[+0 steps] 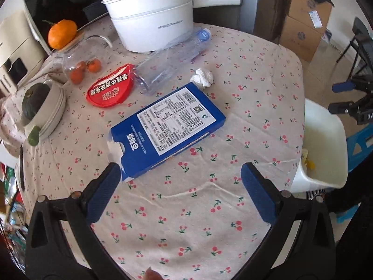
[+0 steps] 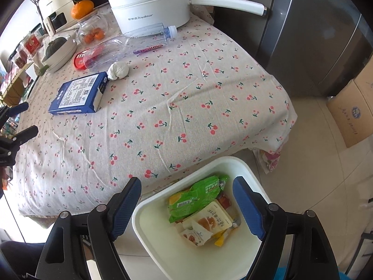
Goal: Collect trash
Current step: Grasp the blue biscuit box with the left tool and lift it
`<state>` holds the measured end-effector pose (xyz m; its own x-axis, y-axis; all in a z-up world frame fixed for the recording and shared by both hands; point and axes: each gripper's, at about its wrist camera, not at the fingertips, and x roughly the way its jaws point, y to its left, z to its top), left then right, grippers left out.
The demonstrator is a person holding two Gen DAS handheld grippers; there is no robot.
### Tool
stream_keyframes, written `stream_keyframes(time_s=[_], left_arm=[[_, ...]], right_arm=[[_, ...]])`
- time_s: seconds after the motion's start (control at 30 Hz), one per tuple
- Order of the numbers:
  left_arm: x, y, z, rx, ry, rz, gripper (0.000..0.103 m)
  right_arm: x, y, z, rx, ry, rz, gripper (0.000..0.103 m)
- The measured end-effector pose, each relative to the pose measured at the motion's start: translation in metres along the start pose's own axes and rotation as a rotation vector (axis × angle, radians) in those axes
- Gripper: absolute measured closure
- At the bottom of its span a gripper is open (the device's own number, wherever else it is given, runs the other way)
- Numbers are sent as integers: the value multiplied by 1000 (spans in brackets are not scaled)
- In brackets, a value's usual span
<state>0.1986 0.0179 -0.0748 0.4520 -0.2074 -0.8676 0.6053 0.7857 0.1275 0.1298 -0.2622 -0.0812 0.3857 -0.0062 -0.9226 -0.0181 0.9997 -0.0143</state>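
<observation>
Trash on table (image 1: 268, 74): one box (image 1: 167, 130), bottle (image 1: 170, 58), lid (image 1: 109, 88), wad (image 1: 202, 77); both tools released, empty.

Both wrist cams look steeply down: left over the tabletop (image 1: 186, 210), right over the white bin (image 2: 163, 245); both catch the blue box (image 1: 167, 130).

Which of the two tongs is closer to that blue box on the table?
Left. The left tongs hang open just short of the blue box; the right tongs are over the bin beside the table.

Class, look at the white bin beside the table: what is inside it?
Inside the white bin lie a green wrapper and a pale snack packet. More wrappers sit underneath, mostly covered.
</observation>
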Motion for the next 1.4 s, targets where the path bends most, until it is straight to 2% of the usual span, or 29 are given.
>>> stream_keyframes(time_s=[0.1, 0.23, 0.4, 0.53, 0.67, 0.83, 0.97, 1.07, 1.17, 1.4], left_arm=[[22, 4, 7, 164, 68, -15, 1], [44, 25, 19, 213, 98, -114, 1], [67, 47, 34, 215, 105, -227, 1], [87, 55, 41, 242, 149, -272, 1], [97, 63, 55, 218, 145, -341, 1], [118, 61, 58, 158, 272, -478, 1], [110, 48, 51, 145, 300, -530, 1], [101, 35, 44, 144, 315, -537, 1], [93, 18, 38, 155, 318, -502, 1], [90, -28, 22, 238, 317, -279, 1]], right_arm=[[5, 3, 10, -7, 7, -8, 21], [10, 5, 21, -5, 16, 9, 21], [20, 4, 32, 17, 30, 24, 21], [30, -7, 30, 67, 68, 50, 21], [39, -15, 29, 88, 95, 26, 21], [42, -17, 29, 109, 108, 55, 21], [39, -8, 30, 87, 102, 63, 21], [37, -2, 29, 70, 96, 65, 21], [35, 2, 29, 66, 93, 77, 21], [32, 9, 27, 65, 87, 86, 21]])
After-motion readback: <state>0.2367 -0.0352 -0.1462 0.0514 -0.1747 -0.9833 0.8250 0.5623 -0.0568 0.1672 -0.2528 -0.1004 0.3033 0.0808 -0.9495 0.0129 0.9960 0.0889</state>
